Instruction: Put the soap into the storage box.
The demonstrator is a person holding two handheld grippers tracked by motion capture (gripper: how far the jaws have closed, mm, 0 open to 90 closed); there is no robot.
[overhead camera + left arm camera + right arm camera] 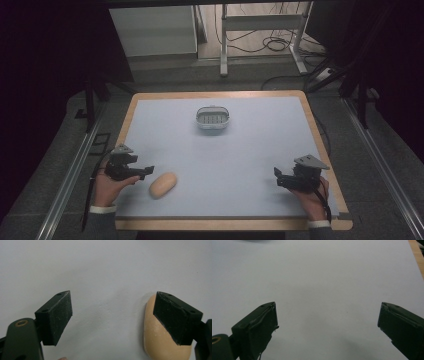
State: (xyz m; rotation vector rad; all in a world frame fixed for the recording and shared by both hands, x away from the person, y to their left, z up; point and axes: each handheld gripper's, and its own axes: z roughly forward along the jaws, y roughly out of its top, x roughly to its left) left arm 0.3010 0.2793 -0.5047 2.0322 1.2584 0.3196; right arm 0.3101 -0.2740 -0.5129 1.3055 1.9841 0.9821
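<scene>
lying flat, soap bar [163,184] points diagonally toward soap dish [212,118].

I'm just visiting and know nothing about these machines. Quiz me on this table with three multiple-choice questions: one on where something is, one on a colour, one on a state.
1. Where does the soap bar lie?
A. in the dish
B. on the mat beside the left tongs
C. beside the right tongs

2. What colour is the soap bar?
A. pale tan
B. bright green
C. dark blue

3. How do the left tongs stand?
A. clamped on the soap
B. shut with nothing between
C. open with nothing held

Answers:
1 B: the high view shows it on the mat just off the left tongs' tips, far from the soap dish and the right tongs.
2 A: it shows pale tan in the high view and the left gripper view.
3 C: bare mat shows between the wide jaws, with the soap off to one side.
</scene>
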